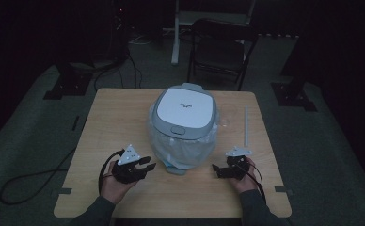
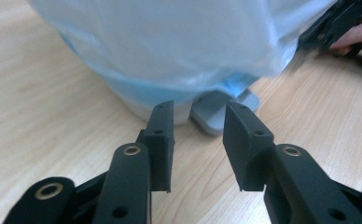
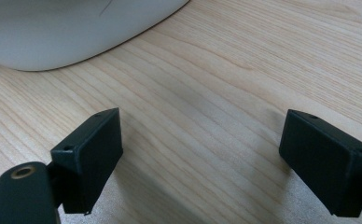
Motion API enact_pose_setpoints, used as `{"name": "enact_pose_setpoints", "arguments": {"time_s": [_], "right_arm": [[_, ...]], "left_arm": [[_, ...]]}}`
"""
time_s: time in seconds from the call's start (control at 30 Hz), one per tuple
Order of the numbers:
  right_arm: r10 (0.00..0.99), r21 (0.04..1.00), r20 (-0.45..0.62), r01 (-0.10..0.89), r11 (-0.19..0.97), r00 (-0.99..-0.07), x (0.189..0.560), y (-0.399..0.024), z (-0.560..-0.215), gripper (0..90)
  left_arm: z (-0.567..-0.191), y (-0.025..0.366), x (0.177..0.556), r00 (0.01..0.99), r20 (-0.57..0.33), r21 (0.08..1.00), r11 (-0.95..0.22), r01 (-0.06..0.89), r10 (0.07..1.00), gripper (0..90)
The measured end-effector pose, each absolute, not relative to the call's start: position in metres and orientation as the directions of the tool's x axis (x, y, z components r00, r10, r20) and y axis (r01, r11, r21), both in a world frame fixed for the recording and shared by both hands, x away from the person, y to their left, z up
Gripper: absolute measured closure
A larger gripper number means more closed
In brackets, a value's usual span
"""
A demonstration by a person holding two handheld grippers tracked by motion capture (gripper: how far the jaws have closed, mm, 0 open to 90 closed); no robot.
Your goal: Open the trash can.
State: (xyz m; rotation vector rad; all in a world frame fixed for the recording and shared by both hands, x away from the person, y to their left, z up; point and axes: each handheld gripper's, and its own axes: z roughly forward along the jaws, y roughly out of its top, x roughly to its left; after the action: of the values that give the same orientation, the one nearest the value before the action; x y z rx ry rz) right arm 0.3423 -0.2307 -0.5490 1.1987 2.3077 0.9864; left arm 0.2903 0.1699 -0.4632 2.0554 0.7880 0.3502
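Observation:
A small pedal bin stands in the middle of the wooden table (image 1: 119, 122). It has a grey-and-white lid (image 1: 184, 110), and a pale blue plastic bag (image 1: 185, 148) hangs over its sides. Its grey pedal (image 1: 175, 168) sticks out toward me. My left gripper (image 1: 150, 163) sits at the front left of the bin, open, with nothing between its fingers. In the left gripper view the jaws (image 2: 200, 108) point at the pedal (image 2: 212, 116) under the bag (image 2: 179, 42). My right gripper (image 1: 215, 169) rests at the front right, open wide and empty (image 3: 202, 135), with the bin's white base (image 3: 53, 28) ahead of it.
A thin white rod (image 1: 246, 125) lies on the table's right side. A dark folding chair (image 1: 218, 47) stands behind the table on the dim floor. Cables (image 1: 25, 183) trail on the floor at the left.

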Motion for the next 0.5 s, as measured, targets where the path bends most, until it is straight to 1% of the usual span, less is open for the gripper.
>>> {"name": "enact_pose_setpoints", "arguments": {"time_s": [0.3, 0.5], "right_arm": [[0.818, 0.721, 0.004, 0.568, 0.396, -0.576, 0.342, -0.231, -0.549, 12.4], [0.817, 0.722, 0.003, 0.567, 0.397, -0.576, 0.342, -0.231, -0.549, 12.4]], "left_arm": [[-0.437, 0.168, 0.291, 0.776, 0.003, 0.841, -0.421, 0.339, 0.631, 70.3], [-0.419, 0.167, 0.292, 0.795, 0.016, 0.856, -0.418, 0.302, 0.607, 75.9]]}}
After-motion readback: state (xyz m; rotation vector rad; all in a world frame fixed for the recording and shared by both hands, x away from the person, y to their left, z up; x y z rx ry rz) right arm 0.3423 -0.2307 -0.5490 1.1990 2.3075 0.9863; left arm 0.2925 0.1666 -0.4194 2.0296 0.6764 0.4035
